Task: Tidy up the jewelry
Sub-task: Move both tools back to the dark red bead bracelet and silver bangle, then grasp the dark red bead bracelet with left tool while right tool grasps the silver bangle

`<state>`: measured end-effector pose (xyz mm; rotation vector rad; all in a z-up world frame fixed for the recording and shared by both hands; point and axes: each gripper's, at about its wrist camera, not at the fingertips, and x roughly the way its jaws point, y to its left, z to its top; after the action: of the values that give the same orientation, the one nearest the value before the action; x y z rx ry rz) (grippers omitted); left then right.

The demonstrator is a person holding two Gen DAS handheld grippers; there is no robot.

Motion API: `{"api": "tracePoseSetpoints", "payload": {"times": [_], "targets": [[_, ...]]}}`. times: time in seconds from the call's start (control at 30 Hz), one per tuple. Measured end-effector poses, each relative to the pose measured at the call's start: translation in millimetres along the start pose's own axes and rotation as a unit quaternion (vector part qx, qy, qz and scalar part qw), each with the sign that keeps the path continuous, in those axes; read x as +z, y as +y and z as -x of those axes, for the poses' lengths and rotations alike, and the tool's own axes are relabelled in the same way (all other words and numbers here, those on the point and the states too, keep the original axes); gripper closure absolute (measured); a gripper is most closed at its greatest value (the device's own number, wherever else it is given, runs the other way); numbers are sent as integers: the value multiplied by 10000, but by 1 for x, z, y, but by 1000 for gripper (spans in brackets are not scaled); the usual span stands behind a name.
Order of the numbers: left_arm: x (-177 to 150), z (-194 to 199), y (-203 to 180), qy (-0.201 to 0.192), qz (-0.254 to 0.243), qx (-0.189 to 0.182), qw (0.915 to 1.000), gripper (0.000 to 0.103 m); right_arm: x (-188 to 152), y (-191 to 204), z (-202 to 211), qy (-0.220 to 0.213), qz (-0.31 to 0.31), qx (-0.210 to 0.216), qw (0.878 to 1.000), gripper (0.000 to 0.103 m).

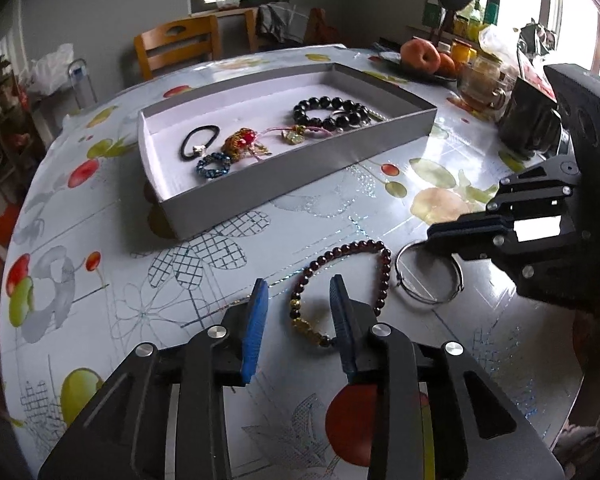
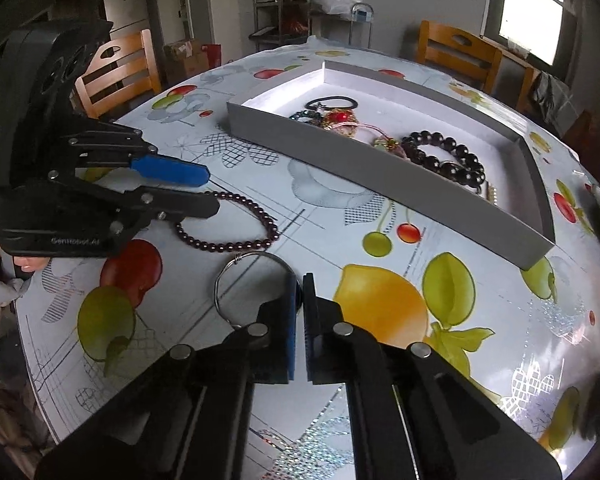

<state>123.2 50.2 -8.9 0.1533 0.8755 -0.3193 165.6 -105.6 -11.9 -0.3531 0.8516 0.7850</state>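
A dark red bead bracelet lies on the table between the fingers of my open left gripper; it also shows in the right wrist view. A silver bangle lies beside it. My right gripper is shut on the silver bangle at its rim, down at the table. It shows from the side in the left wrist view. The grey tray holds a black bead bracelet, a black hair tie, a blue ring and red-gold charms.
The round table has a fruit-print cloth. Fruit on a plate, jars and a dark bag stand at its far right. Wooden chairs stand around it. The left gripper shows in the right wrist view.
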Motion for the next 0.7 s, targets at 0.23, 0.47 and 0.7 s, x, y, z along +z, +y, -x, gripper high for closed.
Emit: {"api": "tracePoseSetpoints", "payload": {"times": [0.23, 0.47, 0.7], "targets": [[1, -2, -4, 26, -93, 48, 9999, 70, -2, -9, 3, -24, -164, -105, 9998, 100], [1, -1, -4, 15, -66, 24, 10000, 87, -3, -12, 10, -168, -306, 34, 9994, 50], [1, -1, -5, 19, -80, 53, 10000, 88, -3, -1, 6, -80, -175, 138, 9997, 48]]}}
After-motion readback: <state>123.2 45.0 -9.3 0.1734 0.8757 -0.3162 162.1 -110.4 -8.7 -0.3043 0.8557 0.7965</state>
